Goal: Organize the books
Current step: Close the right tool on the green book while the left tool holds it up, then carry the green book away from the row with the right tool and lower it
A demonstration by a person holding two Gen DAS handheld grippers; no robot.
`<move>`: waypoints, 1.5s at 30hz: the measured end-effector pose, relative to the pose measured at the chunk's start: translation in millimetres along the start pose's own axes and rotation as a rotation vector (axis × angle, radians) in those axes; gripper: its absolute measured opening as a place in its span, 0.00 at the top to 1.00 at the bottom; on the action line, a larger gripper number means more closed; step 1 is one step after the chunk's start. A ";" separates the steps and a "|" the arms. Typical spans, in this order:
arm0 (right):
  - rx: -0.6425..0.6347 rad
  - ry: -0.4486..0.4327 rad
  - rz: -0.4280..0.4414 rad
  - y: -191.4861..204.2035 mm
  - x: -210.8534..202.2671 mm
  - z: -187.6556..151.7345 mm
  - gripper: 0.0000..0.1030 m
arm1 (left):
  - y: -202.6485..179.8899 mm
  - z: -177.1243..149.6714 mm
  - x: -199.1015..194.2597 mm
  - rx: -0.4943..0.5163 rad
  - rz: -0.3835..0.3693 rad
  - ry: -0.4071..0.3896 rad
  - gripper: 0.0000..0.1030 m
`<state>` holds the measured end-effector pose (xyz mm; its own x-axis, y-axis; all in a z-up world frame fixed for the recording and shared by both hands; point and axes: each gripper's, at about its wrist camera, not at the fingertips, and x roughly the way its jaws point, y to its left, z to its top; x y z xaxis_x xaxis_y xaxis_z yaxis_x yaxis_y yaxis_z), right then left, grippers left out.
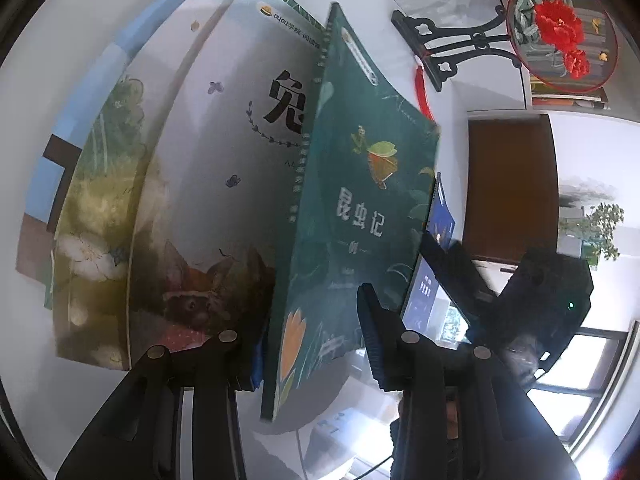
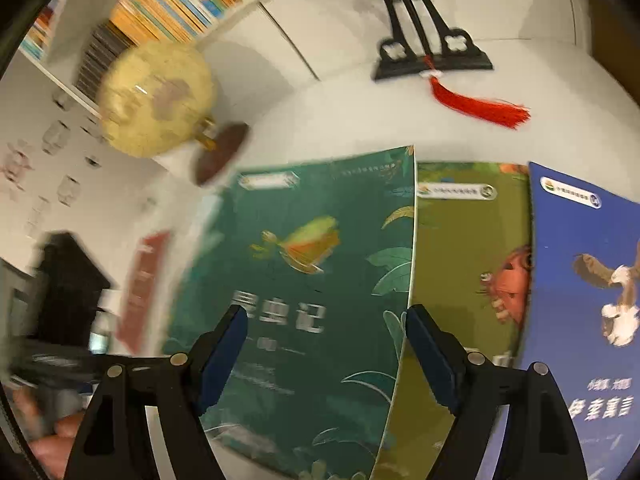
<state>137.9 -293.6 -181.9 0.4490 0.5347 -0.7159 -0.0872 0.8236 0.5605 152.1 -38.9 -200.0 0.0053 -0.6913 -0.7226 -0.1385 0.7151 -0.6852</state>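
Green book stands on edge, tilted off white table, rabbit book just left. Left gripper angled down, jaws narrowed on its lower cover; contact unclear. Right gripper half open, empty, over glossy covers. Fan stand beyond.

Left gripper grips a dark green paperback book; a pale rabbit-cover book lies at nine o'clock.
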 end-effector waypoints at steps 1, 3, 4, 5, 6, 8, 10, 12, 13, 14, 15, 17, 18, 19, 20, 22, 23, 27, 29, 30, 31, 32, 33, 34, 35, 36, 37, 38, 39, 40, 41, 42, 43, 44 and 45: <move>0.034 -0.023 0.082 -3.4 -7.3 -1.3 0.21 | 0.3 -0.1 -0.1 -0.002 -0.001 0.001 0.65; 0.124 -0.043 0.232 -16.8 -14.6 -4.1 0.21 | -1.2 -0.9 0.0 0.007 0.005 0.002 0.65; 0.163 -0.045 0.281 -22.5 -13.6 -3.9 0.21 | -2.4 -1.6 -0.1 0.017 0.010 0.003 0.65; 0.220 -0.033 0.347 -31.0 -9.1 -3.9 0.21 | -3.6 -2.1 -0.1 0.027 0.016 0.005 0.65; 0.249 -0.022 0.384 -34.6 -4.0 -4.0 0.22 | -4.4 -2.5 -0.2 0.037 0.020 0.008 0.65; 0.258 0.010 0.370 -35.9 9.4 -1.3 0.22 | -4.2 -1.4 0.0 0.038 0.015 0.015 0.65; 0.224 0.042 0.322 -32.9 23.6 3.6 0.22 | -2.2 0.1 0.0 0.033 0.004 0.026 0.65; 0.212 0.033 0.335 -32.8 27.1 12.5 0.22 | -1.9 1.5 0.7 0.038 -0.009 0.032 0.65; 0.196 0.038 0.316 -29.4 29.5 17.8 0.22 | -2.5 2.3 1.0 0.041 -0.011 0.031 0.65; 0.160 0.037 0.283 -23.5 30.3 21.6 0.22 | -3.8 2.5 1.3 0.047 -0.009 0.026 0.65; 0.114 0.037 0.243 -15.6 31.1 24.7 0.22 | -6.6 1.2 1.4 0.061 -0.004 0.016 0.64; 0.035 0.035 0.174 -3.3 32.0 21.4 0.22 | -13.6 -2.6 1.3 0.100 0.001 -0.012 0.60; 0.003 0.031 0.144 1.4 31.8 20.2 0.22 | -18.2 -6.3 0.7 0.128 0.009 -0.034 0.60; -0.021 0.027 0.122 5.1 32.1 18.6 0.22 | -21.1 -8.5 -0.4 0.145 0.006 -0.048 0.60; -0.037 0.021 0.110 8.3 32.2 16.7 0.23 | -27.1 -12.6 -2.7 0.178 -0.011 -0.063 0.60; -0.059 0.019 0.103 12.3 32.8 12.7 0.24 | -40.9 -20.3 -7.6 0.243 -0.029 -0.093 0.60; -0.080 0.016 0.092 16.0 32.2 9.9 0.24 | -45.3 -22.6 -9.2 0.266 -0.014 -0.106 0.60; -0.088 -0.007 0.092 17.4 25.8 5.0 0.24 | -51.2 -25.7 -14.6 0.304 0.000 -0.159 0.60; -0.076 -0.013 0.100 16.8 23.6 4.8 0.24 | -51.0 -28.5 -17.0 0.313 -0.005 -0.176 0.60; -0.078 -0.017 0.103 17.6 22.0 4.8 0.24 | -50.6 -30.7 -18.7 0.319 -0.005 -0.184 0.60; -0.080 -0.021 0.105 19.2 20.5 4.5 0.24 | -49.6 -33.1 -21.9 0.329 -0.004 -0.194 0.60; -0.079 -0.025 0.115 20.2 18.6 4.7 0.24 | -51.5 -35.8 -24.6 0.345 0.003 -0.207 0.60; -0.079 -0.028 0.122 21.7 16.5 4.8 0.24 | -53.7 -38.4 -27.7 0.362 0.012 -0.218 0.60; -0.080 -0.034 0.129 23.7 14.1 4.8 0.24 | -56.5 -40.2 -30.5 0.375 0.020 -0.227 0.60; -0.081 -0.038 0.135 26.8 13.2 5.1 0.24 | -57.4 -42.3 -32.8 0.385 0.028 -0.233 0.60; -0.081 -0.041 0.146 29.9 12.2 5.4 0.24 | -57.9 -45.1 -36.0 0.398 0.034 -0.239 0.60; -0.083 -0.041 0.153 33.0 11.4 5.2 0.24 | -58.8 -46.1 -37.5 0.405 0.034 -0.243 0.60; -0.087 -0.041 0.157 37.1 10.5 4.4 0.24 | -57.5 -47.3 -40.3 0.406 0.028 -0.245 0.60; -0.090 -0.043 0.162 40.8 10.7 4.8 0.24 | -55.2 -49.0 -44.5 0.405 0.020 -0.249 0.60; -0.093 -0.044 0.166 45.2 10.6 4.4 0.24 | -53.3 -50.3 -47.8 0.405 0.012 -0.256 0.60; -0.098 -0.046 0.166 49.6 9.9 3.7 0.24 | -51.5 -51.4 -51.4 0.405 0.007 -0.261 0.60; -0.103 -0.047 0.169 54.8 9.2 3.3 0.24 | -48.9 -52.7 -56.6 0.404 0.006 -0.268 0.60; -0.111 -0.048 0.172 61.6 8.9 2.7 0.24 | -48.3 -53.6 -59.8 0.406 0.006 -0.273 0.60; -0.117 -0.048 0.169 66.7 8.7 2.0 0.24 | -45.7 -55.3 -65.4 0.410 0.007 -0.281 0.60; -0.127 -0.052 0.168 72.7 8.2 1.4 0.24 | -42.6 -56.7 -70.9 0.413 0.007 -0.286 0.60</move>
<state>136.5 -229.6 -146.5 0.4640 0.6584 -0.5927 -0.2740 0.7429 0.6107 101.5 -26.2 -114.3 0.2853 -0.6714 -0.6840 0.2639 0.7411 -0.6173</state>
